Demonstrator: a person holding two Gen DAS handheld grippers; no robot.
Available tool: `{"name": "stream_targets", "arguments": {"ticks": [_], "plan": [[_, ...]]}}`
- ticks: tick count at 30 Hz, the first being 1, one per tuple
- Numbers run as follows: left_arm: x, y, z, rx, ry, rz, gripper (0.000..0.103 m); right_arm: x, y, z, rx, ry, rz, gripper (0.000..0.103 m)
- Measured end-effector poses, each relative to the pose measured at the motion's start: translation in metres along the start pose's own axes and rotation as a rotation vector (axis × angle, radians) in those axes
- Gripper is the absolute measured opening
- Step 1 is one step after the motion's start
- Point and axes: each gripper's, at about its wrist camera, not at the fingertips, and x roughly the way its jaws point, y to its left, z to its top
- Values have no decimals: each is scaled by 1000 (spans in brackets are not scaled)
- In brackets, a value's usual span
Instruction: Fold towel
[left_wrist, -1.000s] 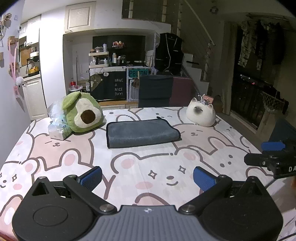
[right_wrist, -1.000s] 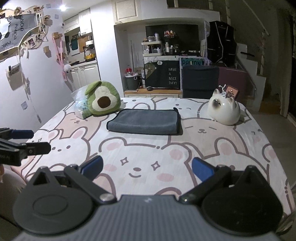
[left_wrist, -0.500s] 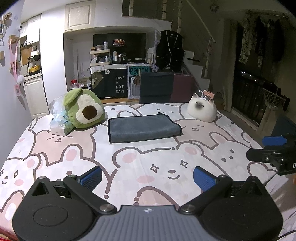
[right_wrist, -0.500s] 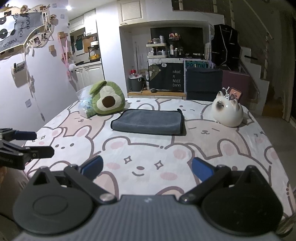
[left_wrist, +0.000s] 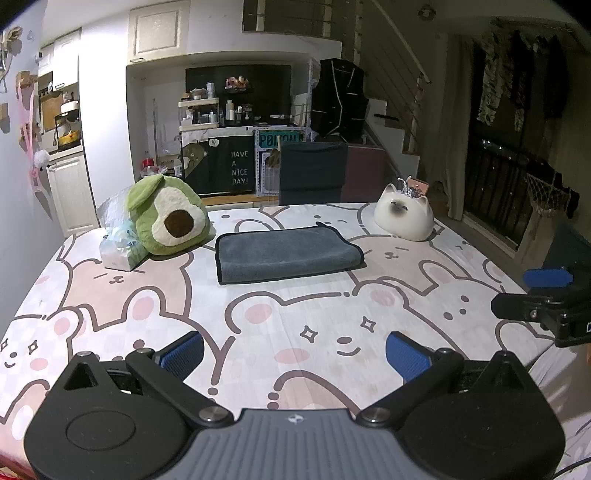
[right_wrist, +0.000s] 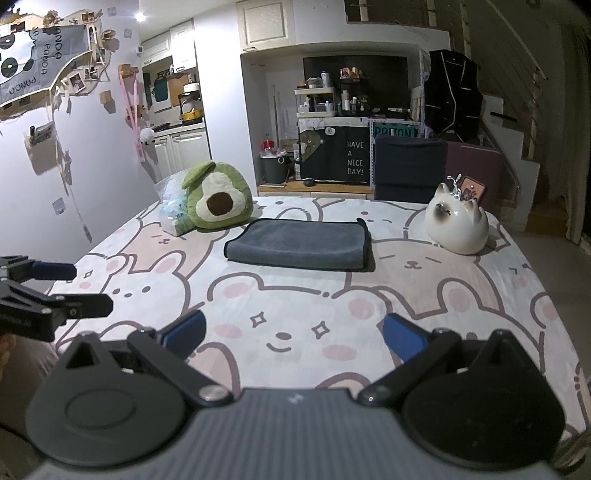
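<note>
Lying folded at the far middle of the bunny-print tablecloth (left_wrist: 258, 314), between the green avocado plush (left_wrist: 168, 219) and white cat figurine (left_wrist: 404, 218), the grey plush microfibre towel (left_wrist: 284, 253) looked soft, light and floppy; a bound corner seemed the best hold. Left gripper (left_wrist: 293, 349) and right gripper (right_wrist: 293, 334) both gaped wide, empty, well short of it.

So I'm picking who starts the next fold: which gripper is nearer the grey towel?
Neither clearly. The left gripper and right gripper both hang open over the near table edge, well short of the towel.
</note>
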Motion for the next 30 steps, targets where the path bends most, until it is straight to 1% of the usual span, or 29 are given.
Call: {"name": "stream_targets", "arguments": {"ticks": [30], "plan": [[1, 2, -1, -7, 2, 3, 103, 2, 1, -1, 11, 5, 5, 103]]}}
